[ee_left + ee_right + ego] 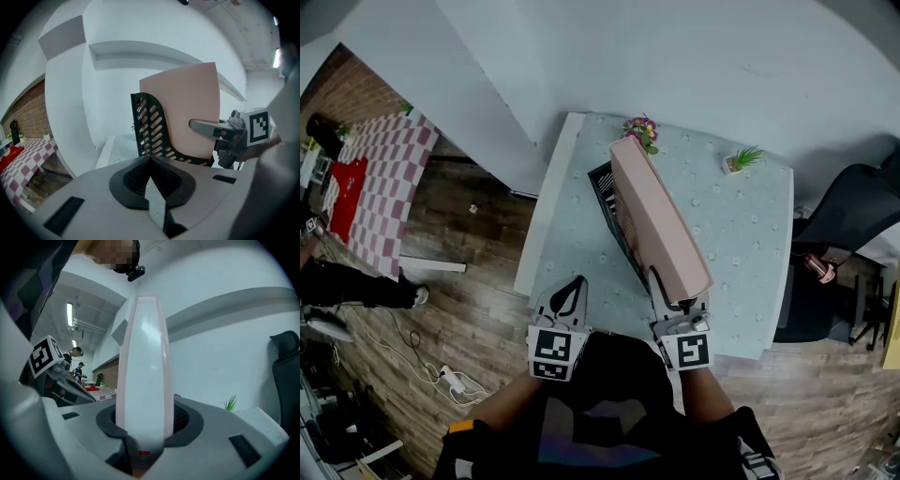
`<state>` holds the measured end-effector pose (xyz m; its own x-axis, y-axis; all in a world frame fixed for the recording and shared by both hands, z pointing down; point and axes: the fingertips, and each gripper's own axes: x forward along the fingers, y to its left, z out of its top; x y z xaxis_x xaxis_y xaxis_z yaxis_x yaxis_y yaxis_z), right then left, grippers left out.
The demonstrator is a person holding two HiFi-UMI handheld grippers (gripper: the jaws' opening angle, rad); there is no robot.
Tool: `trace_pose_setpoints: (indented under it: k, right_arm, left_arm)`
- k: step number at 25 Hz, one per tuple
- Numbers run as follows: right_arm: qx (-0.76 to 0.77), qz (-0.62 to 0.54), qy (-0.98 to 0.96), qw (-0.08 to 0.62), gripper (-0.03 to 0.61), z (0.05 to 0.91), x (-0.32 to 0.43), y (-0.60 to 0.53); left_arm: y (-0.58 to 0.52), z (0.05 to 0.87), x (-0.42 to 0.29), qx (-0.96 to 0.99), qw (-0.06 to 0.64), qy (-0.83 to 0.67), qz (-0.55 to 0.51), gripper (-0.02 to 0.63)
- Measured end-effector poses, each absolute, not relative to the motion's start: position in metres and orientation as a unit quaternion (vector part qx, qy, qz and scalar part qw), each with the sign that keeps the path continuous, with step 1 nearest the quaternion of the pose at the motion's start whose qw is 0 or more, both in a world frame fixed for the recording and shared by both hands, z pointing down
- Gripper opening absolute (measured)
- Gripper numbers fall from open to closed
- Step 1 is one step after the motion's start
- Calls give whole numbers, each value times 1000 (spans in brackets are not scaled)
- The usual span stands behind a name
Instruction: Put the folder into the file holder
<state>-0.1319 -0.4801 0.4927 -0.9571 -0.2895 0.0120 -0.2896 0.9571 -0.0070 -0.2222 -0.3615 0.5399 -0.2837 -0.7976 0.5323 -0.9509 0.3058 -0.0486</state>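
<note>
The pink folder (656, 220) stands on edge inside the black slotted file holder (607, 202) on the pale table (741, 225). My right gripper (675, 307) is at the folder's near end, with the folder between its jaws. In the right gripper view the folder (143, 371) fills the gap of the right gripper (140, 427); a dark slit shows beside it, so the pads look off it. My left gripper (572, 286) rests shut and empty by the table's front edge, left of the holder. From the left gripper (150, 161) I see the holder (147, 126) and folder (187, 108).
A small pot of flowers (642, 129) stands behind the holder, and a little green plant (741, 159) sits at the table's back right. A black office chair (853, 225) is to the right. A checkered table (380, 178) and floor cables (445, 377) lie left.
</note>
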Motion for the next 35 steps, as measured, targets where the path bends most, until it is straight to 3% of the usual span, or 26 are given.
trace_pose_setpoints:
  k: [11,20,35]
  right_arm:
    - [180,-5,-974,140,186,542,-121,-478]
    - [224,17,-956,190,202,557,-117,-472]
    - [390,87,-900,174,230,539,-54,-444]
  left_arm:
    - [-364,536,-225,584,198,-770,165,6]
    - [-362,527,-221,629,176,-745,135,6]
    - [-343,523,-202,721,154,-666,115,6]
